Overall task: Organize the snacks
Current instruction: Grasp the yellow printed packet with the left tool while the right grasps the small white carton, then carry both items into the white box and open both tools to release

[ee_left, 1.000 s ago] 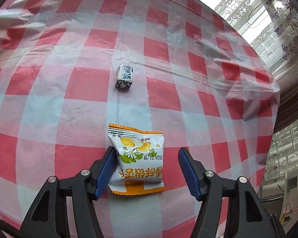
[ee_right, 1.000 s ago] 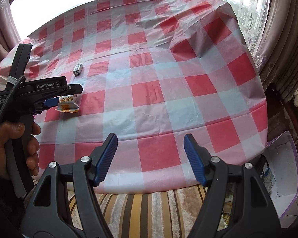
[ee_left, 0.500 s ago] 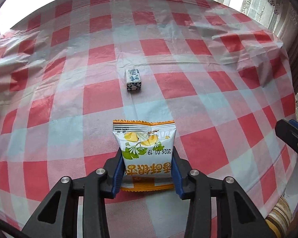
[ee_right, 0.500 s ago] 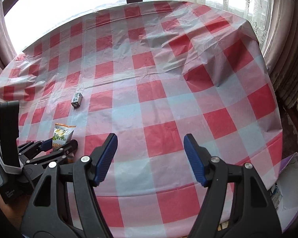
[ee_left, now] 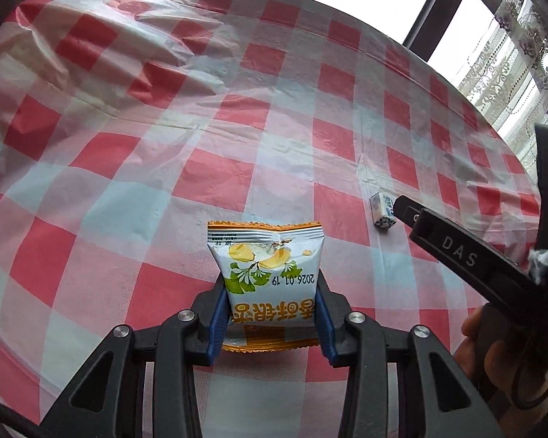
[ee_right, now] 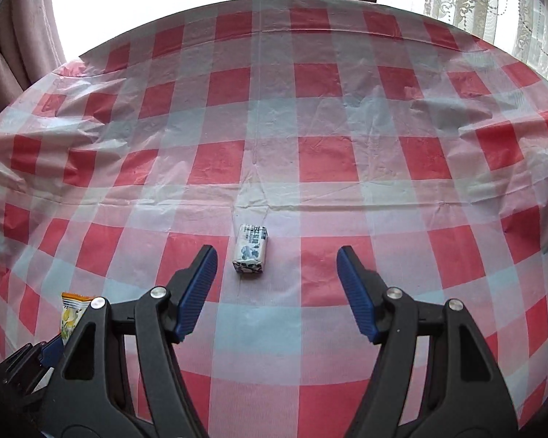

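Note:
My left gripper is shut on a white and orange snack packet with yellow fruit and green leaves printed on it, holding it above the checked cloth. The packet's top also peeks out at the lower left of the right wrist view. A small blue and white wrapped candy block lies on the cloth; in the left wrist view it sits to the right. My right gripper is open and empty, its tips on either side of the candy, just short of it.
A red and white checked plastic tablecloth covers the round table, wrinkled at its far and left parts. Windows with lace curtains stand behind. The right gripper's body and the hand holding it fill the right side of the left wrist view.
My left gripper closed on the snack packet and lifted it, swinging left. My right gripper moved forward over the table to the small candy and stays open.

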Demonstrator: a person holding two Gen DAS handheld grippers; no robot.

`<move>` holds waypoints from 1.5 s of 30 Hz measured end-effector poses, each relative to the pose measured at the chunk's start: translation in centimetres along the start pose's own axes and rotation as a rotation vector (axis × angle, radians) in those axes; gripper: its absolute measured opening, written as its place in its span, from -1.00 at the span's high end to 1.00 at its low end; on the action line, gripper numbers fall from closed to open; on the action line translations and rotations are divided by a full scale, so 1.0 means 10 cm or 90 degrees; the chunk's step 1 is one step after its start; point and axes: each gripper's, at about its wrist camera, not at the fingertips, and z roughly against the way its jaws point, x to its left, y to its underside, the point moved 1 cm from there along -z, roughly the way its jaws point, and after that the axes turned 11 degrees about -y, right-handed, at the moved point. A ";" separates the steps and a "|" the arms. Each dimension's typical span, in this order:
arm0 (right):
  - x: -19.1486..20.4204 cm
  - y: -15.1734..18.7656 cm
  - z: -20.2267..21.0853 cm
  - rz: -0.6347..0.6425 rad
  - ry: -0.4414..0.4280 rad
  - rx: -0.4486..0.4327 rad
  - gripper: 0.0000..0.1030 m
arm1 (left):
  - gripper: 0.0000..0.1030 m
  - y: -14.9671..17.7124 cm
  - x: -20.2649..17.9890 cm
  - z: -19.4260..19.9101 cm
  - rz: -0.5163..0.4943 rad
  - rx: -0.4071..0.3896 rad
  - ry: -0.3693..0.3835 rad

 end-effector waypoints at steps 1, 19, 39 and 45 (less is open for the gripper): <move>0.01 -0.01 -0.06 0.002 -0.006 0.007 -0.19 | 0.19 -0.01 0.01 0.00 0.003 -0.001 0.002; 0.03 0.14 -0.05 0.045 0.016 0.031 0.55 | 0.19 0.01 -0.02 0.02 -0.008 -0.009 0.009; -0.58 0.96 1.53 -0.052 0.059 -0.008 0.55 | 0.19 0.61 -0.95 0.74 -0.200 -0.007 0.060; -0.83 1.20 1.99 -0.074 0.080 -0.026 0.55 | 0.19 0.84 -1.21 1.00 -0.243 -0.014 0.075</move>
